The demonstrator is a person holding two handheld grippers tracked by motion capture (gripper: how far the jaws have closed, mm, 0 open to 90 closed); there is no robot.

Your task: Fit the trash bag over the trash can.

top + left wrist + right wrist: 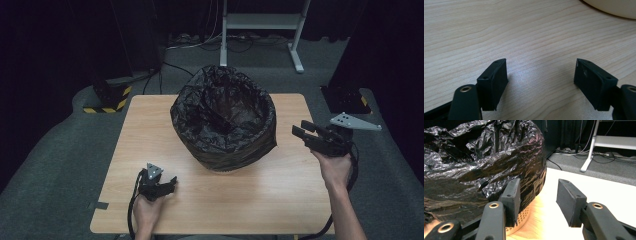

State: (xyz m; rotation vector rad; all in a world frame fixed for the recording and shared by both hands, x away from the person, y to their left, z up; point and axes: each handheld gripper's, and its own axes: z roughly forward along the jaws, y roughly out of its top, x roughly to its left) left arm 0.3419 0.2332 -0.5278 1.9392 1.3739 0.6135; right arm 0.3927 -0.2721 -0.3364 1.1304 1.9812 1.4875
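High view: your right gripper (306,131), jaws spread and empty, sits just right of the bag-lined basket (223,120), nearer than your left gripper (167,184).

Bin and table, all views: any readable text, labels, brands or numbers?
None readable.
Black bag over the basket: plain, no print.
Table: bare wood grain.
Yellow-black hazard stripes on a stand base: a pattern, no words.

The right gripper (537,200) holds its fingers (511,197) apart beside the bag-lined basket (522,216) on the table (604,195).
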